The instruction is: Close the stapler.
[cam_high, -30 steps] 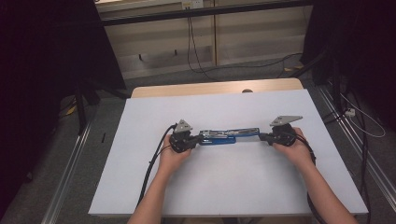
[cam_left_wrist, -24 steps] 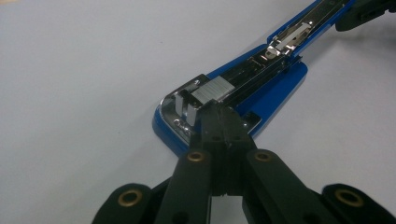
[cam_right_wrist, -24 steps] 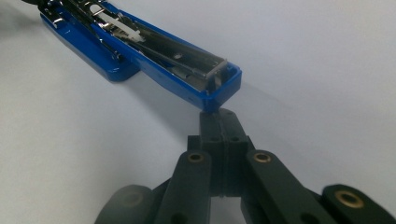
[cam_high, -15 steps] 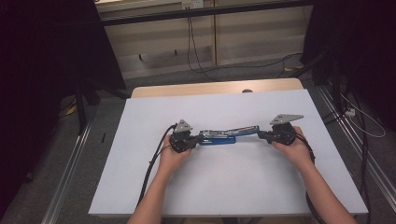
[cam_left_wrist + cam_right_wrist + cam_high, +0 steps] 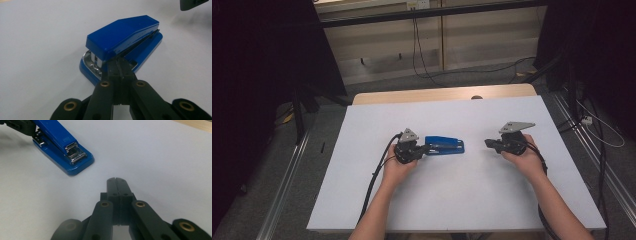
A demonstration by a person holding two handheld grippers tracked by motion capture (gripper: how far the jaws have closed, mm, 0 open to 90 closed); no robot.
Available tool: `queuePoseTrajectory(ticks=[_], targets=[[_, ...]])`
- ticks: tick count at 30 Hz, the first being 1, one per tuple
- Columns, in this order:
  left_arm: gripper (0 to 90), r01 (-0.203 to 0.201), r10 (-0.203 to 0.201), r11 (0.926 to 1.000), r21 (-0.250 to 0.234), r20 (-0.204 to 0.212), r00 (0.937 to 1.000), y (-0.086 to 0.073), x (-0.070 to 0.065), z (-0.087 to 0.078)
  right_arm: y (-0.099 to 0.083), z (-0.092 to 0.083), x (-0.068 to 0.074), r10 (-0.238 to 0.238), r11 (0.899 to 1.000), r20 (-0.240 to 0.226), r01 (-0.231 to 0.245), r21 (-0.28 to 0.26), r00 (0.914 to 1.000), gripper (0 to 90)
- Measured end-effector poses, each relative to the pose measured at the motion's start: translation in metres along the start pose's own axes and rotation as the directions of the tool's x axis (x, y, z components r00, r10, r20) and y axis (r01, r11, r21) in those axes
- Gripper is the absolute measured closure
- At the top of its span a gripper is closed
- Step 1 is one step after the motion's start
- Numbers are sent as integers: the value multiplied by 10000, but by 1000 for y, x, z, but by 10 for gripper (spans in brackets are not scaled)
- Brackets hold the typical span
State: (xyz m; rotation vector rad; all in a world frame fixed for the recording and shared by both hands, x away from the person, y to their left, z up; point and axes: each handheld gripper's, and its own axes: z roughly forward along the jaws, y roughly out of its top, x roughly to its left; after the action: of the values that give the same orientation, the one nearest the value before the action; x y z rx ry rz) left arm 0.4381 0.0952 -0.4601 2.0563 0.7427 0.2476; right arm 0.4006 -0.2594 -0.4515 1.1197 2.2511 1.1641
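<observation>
While your forearms come in from the bottom edge of the high view, your left hand (image 5: 398, 167) sits near the middle of the white worktop (image 5: 362, 200) and your right hand (image 5: 526, 159) rests out toward four o'clock from the centre, well apart from it. Your left claw (image 5: 426, 148) has its jaws pressed fully together with nothing clamped between them; in the left gripper view its tip (image 5: 119, 67) lies right against the near end of the blue stapler (image 5: 125, 42), at the slot between the top arm and the base, though you cannot tell whether it actually wedges in. Your right claw (image 5: 117, 182) is likewise closed tight and empty, pointing across bare worktop, with the stapler (image 5: 62, 150) lying off at about eleven o'clock from its tip, clear of it. On the high view the stapler (image 5: 446, 146) lies flat near the worktop's centre, lengthwise from nine to three o'clock, between the two claws. Farther off, at twelve o'clock, a strip of bare wood (image 5: 437, 94) edges the worktop.
</observation>
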Motion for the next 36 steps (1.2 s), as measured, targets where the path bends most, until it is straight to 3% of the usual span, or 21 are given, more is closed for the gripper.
queuePoseTrajectory(ticks=[8, 16, 22, 29, 36], targets=[[885, 385, -388, 9992, 84, 362, 9986, 0, 1, -3, 0, 2, 5, 107, 9999, -287, -108, -42, 9995, 900], [663, 611, -597, 9980, -180, 686, 9959, 3, 0, -14, -3, -6, 9, 530, 9982, -207, -536, -285, 9984, 699], [476, 497, -477, 9981, -371, 543, 9974, 4, -1, -27, -6, -14, 15, 543, 9977, -21, -543, -397, 9985, 548], [357, 298, -283, 9986, -443, 354, 9990, 0, -3, -41, -12, -29, 25, 666, 9951, -8, -665, -738, 9978, 428], [278, 408, -396, 9981, -451, 268, 9989, -9, -7, -57, -21, -43, 37, 539, 9935, 41, -532, -1008, 9985, 296]])
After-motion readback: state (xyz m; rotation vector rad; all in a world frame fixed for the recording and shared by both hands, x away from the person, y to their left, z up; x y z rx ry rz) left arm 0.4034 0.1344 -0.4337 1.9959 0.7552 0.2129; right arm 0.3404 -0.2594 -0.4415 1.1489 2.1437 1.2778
